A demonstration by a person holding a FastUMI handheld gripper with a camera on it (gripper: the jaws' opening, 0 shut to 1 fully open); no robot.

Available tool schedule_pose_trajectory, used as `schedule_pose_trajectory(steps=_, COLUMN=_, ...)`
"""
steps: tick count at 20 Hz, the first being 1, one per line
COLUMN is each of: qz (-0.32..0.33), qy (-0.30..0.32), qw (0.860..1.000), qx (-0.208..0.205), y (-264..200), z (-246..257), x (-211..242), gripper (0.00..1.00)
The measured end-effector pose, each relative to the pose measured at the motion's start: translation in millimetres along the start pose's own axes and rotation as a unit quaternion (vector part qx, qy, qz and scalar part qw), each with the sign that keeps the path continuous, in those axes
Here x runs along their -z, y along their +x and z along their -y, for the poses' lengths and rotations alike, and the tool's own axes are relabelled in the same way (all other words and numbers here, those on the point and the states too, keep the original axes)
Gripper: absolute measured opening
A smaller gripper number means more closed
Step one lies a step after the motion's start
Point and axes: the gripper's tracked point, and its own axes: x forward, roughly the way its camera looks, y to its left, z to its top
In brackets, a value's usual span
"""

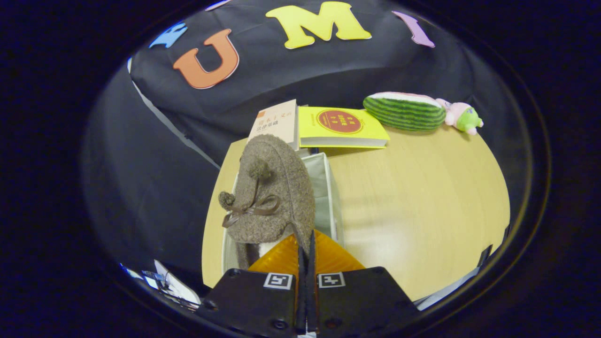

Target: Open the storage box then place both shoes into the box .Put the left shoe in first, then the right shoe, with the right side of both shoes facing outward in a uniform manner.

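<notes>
Gripper (306,244) pinching heel edge of brown fuzzy shoe (274,188), held over open white storage box (328,188) on counter (422,202); books (342,126) at 12 o'clock beyond.

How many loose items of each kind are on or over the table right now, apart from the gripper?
Shoes: 1, the brown shoe pinched by the gripper over the box
Storage boxes: 1, the white storage box
Books: 2, the beige book and yellow book
Plush toys: 2, the watermelon plush and pink-green plush
Total: 6
</notes>
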Motion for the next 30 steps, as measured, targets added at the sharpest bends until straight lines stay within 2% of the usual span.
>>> schedule_pose_trajectory(steps=3, qz=0.003, qy=-0.005, qw=1.0, qx=0.0, y=6, z=5, x=3, gripper=0.11)
schedule_pose_trajectory(steps=6, qz=0.022, qy=-0.011, qw=0.999, qx=-0.032, y=2, z=-3, x=1, gripper=0.21)
schedule_pose_trajectory(steps=7, qz=0.042, qy=-0.02, qw=0.998, qx=-0.03, y=1, z=-1, x=-7, gripper=0.31)
schedule_pose_trajectory(steps=11, qz=0.125, qy=-0.088, qw=0.988, qx=0.005, y=-30, z=9, x=-33, gripper=1.0)
schedule_pose_trajectory(steps=20, qz=0.258, qy=-0.124, qw=0.958, qx=0.014, y=-113, z=10, x=-51, gripper=1.0)
schedule_pose_trajectory(steps=23, qz=0.323, qy=-0.132, qw=0.936, qx=0.046, y=-152, z=19, x=-51, gripper=1.0)
schedule_pose_trajectory(steps=27, qz=0.416, qy=-0.13, qw=0.896, qx=0.08, y=-216, z=36, x=-39, gripper=1.0)
schedule_pose_trajectory(steps=30, qz=0.435, qy=-0.139, qw=0.887, qx=0.065, y=-250, z=34, x=-17, gripper=1.0)
